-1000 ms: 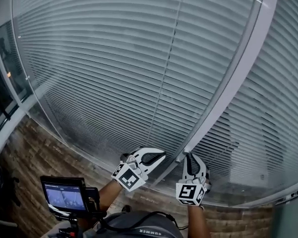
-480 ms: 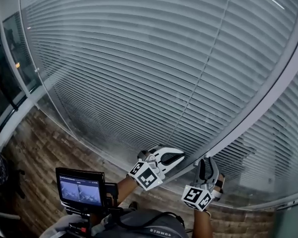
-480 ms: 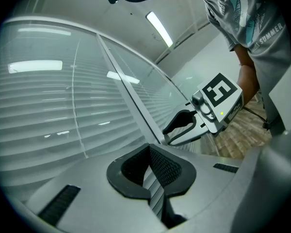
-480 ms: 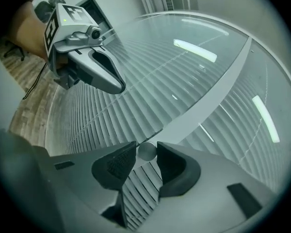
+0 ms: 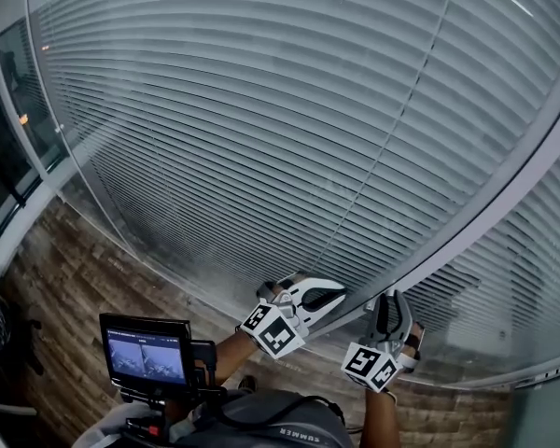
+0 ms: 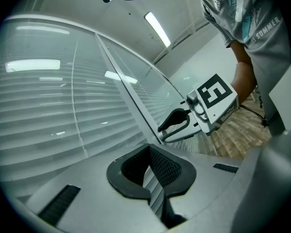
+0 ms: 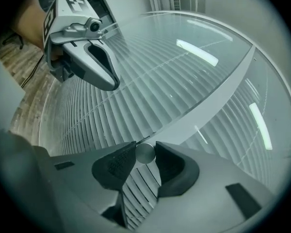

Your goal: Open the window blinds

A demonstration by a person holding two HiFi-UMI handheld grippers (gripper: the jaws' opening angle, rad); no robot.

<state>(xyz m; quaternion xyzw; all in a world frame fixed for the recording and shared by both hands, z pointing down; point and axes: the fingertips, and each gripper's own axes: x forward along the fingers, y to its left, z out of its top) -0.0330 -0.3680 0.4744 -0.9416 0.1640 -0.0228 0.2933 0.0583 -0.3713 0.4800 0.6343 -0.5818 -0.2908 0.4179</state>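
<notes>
Three close views, shared blinds (image 5: pixel 261 110)

Grey window blinds (image 5: pixel 261 110) fully lowered, slats closed; small round silver knob (image 7: pixel 145 152)

The word SUMMER is printed on the person's shirt (image 6: pixel 264 27), seen at the top right edge of the left gripper view and upside down at the bottom edge of the head view.

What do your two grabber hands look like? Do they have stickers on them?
The left gripper and right gripper are pale grey-white claws with black bumpy pads inside. Each carries a white cube printed with black square patterns. The person wears a short-sleeved grey T-shirt, with a black cable looping over it.
</notes>
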